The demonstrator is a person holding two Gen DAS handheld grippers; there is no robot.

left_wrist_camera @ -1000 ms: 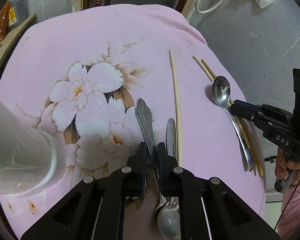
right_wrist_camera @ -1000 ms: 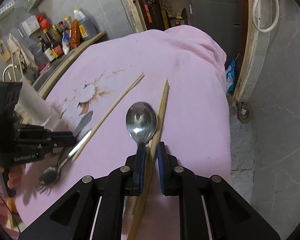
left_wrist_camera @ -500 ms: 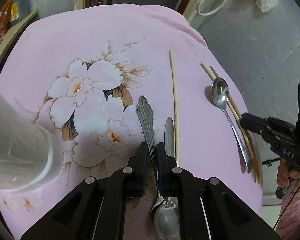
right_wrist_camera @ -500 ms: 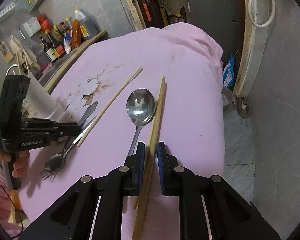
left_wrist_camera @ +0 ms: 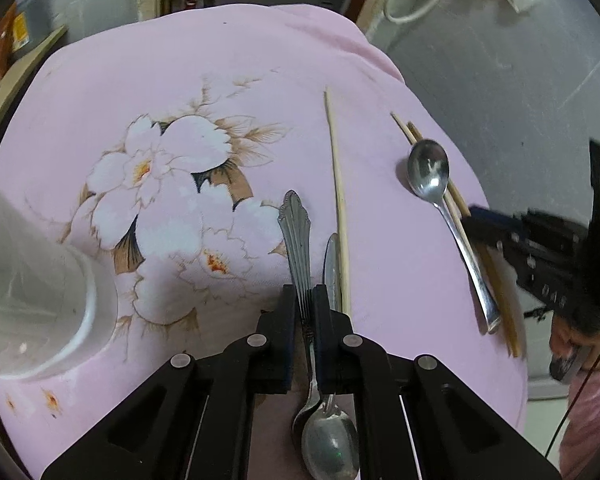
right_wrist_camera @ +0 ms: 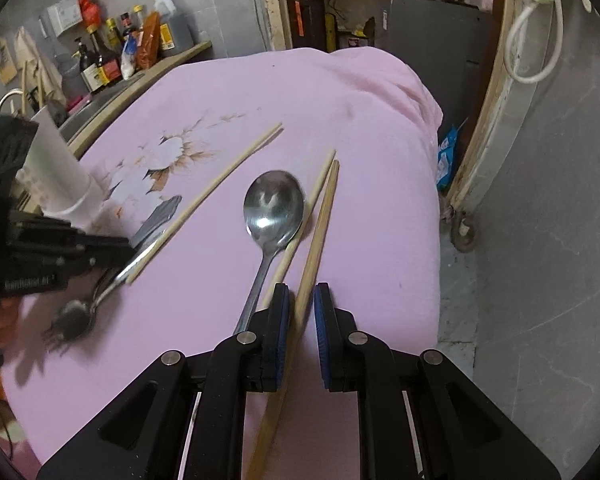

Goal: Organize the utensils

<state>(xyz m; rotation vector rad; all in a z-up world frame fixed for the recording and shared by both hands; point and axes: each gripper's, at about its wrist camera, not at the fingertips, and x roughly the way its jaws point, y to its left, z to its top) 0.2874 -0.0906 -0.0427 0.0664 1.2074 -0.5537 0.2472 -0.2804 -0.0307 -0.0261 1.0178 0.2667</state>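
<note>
Pink cloth (left_wrist_camera: 260, 80): left gripper (left_wrist_camera: 304, 300) clamps ornate fork handle (left_wrist_camera: 298, 240); right gripper (right_wrist_camera: 302, 312) brackets chopstick (right_wrist_camera: 318, 236), slightly parted.

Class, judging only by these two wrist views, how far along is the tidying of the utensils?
Nothing looks sorted yet: the white plastic cup shows no utensils. In hand: the left tool clamps the ornate steel fork handle; the right tool straddles one wooden chopstick. Both steel spoons and the lone chopstick remain on the cloth.

Fork (left_wrist_camera: 300, 248) tines hidden under left hand-held gripper (left_wrist_camera: 304, 300); right hand-held gripper (left_wrist_camera: 496, 224) blurred, perhaps moving; cup (left_wrist_camera: 40, 300) cut off
</note>
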